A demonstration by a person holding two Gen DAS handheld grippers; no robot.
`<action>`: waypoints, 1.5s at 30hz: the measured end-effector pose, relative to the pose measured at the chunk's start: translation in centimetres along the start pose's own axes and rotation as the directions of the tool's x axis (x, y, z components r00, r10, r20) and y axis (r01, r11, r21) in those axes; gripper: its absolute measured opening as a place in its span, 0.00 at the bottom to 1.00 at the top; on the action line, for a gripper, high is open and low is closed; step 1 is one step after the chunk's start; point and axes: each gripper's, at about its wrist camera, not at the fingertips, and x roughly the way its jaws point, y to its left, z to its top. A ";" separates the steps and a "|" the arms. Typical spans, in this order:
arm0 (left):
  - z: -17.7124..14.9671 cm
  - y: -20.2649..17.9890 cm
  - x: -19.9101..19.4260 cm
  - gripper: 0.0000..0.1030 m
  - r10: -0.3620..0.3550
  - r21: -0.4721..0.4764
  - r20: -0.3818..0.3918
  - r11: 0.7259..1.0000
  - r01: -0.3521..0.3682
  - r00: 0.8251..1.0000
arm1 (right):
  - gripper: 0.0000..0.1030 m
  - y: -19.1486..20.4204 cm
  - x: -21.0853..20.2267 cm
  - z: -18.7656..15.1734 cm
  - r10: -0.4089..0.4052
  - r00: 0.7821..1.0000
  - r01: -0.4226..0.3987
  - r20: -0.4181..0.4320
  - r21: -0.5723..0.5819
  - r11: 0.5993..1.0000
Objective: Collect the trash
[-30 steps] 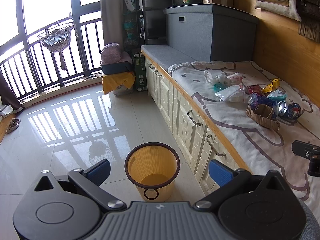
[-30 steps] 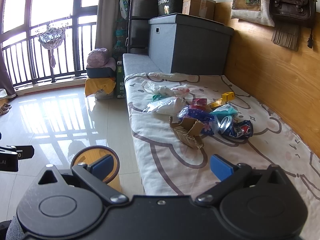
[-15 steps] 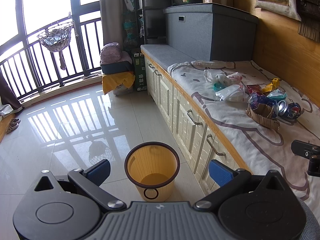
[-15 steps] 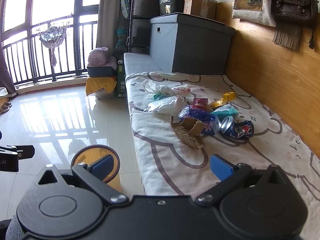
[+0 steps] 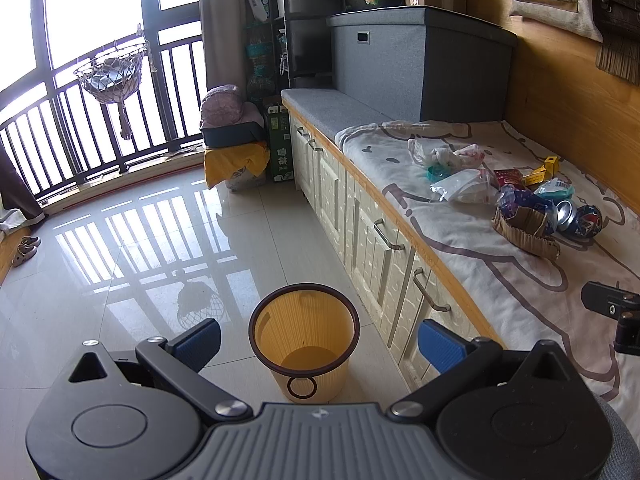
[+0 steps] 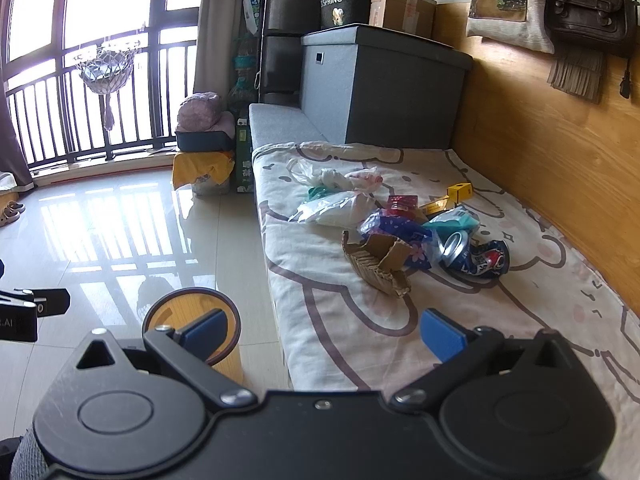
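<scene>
On the bed sheet [image 6: 332, 320] ahead of us lies the trash: a torn cardboard piece [image 6: 378, 262] nearest, a crushed can [image 6: 476, 256] just beside it, plastic bags [image 6: 336, 208] further back. Our bin [image 5: 304, 336] stands on the floor beside the drawers, seemingly empty. Both the left hand-held gripper [image 5: 318, 338] and the right hand-held gripper [image 6: 324, 330] have their jaws spread wide, holding nothing. We judge collecting has not begun; next we should reach the right one to the cardboard and close on its raised edge.
</scene>
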 end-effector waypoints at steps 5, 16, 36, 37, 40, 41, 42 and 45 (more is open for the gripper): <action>0.0 0.0 0.0 1.00 0.000 0.000 0.000 1.000 0.000 1.000 | 1.00 -0.1 0.0 0.0 0.000 1.000 0.000 -0.001 0.000 1.000; 0.0 0.0 0.0 1.00 0.001 0.000 -0.001 1.000 -0.001 1.000 | 1.00 0.0 0.1 -0.1 0.000 1.000 0.000 -0.003 0.000 1.000; 0.0 -0.1 0.0 1.00 0.002 -0.006 -0.006 1.000 -0.002 1.000 | 1.00 -0.6 0.5 -0.6 0.009 1.000 -0.009 -0.006 0.019 1.000; -0.1 -0.3 0.2 1.00 0.003 -0.006 -0.007 1.000 -0.003 1.000 | 1.00 -1.1 0.7 -0.6 0.006 1.000 -0.006 -0.008 0.030 1.000; -0.1 -0.2 0.2 1.00 0.003 -0.009 -0.011 1.000 -0.003 1.000 | 1.00 -1.8 0.8 -0.7 -0.004 1.000 0.004 -0.013 0.046 0.999; 0.1 -0.2 0.3 1.00 0.003 -0.011 -0.014 1.000 -0.003 1.000 | 1.00 -2.3 0.7 -0.6 -0.009 1.000 0.009 -0.015 0.057 0.998; 0.2 -0.3 0.4 1.00 0.003 -0.012 -0.018 1.000 -0.003 1.000 | 1.00 -2.8 0.8 -0.6 -0.014 1.000 0.015 -0.016 0.066 0.998; 0.7 -0.6 0.7 1.00 0.003 -0.013 -0.022 1.000 -0.003 1.000 | 1.00 -4.0 1.1 -0.6 -0.035 0.999 0.036 -0.017 0.085 0.996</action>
